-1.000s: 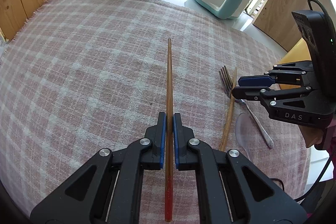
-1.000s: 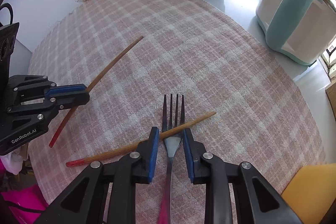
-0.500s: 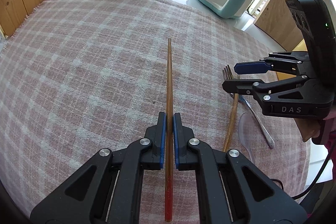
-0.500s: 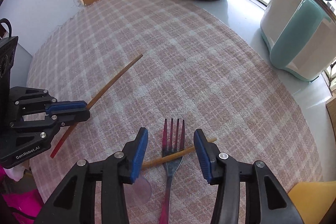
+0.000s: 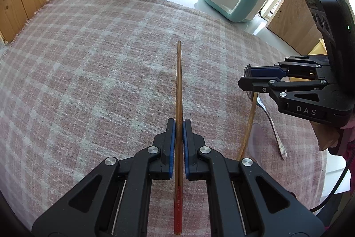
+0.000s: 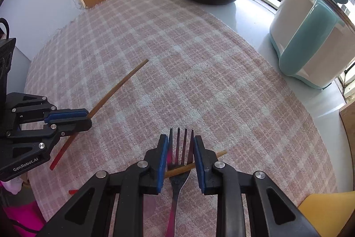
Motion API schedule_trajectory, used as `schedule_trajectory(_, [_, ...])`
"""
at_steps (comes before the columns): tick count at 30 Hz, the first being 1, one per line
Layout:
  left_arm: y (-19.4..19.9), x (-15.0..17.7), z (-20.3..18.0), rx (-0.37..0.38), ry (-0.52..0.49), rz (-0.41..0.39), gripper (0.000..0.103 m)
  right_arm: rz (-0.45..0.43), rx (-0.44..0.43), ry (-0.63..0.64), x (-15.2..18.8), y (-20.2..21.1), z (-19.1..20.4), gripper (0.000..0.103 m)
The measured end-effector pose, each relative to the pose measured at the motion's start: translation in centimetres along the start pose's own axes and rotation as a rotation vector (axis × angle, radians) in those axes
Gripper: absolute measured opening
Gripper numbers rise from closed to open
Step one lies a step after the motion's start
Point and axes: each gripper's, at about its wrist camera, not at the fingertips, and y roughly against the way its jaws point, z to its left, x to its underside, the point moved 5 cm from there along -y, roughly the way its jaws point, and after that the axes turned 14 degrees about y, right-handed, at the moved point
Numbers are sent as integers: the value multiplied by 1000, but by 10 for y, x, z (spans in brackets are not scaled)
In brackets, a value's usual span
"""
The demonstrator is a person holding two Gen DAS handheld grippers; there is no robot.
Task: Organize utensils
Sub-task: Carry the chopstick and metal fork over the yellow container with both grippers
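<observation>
A red-tipped wooden chopstick (image 5: 178, 90) is clamped in the left tool (image 5: 178, 126) above the pink plaid tabletop (image 5: 88, 72). The right tool (image 6: 180, 149) is closing around the steel fork (image 6: 180, 148) and second chopstick (image 6: 213, 158) lying under it at near right; separating them seems next. Counted: two chopsticks, one fork.

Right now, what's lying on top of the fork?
A wooden chopstick lies slanted across the fork, just below its tines. The right tongs, closing around the fork head, hide the chopstick's middle stretch.
</observation>
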Motion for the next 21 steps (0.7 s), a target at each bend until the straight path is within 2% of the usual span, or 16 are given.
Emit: schedule_trajectory(21, [52,-27,-61,125,-57,-123,4,-243,143,-87,7,119,-28,22])
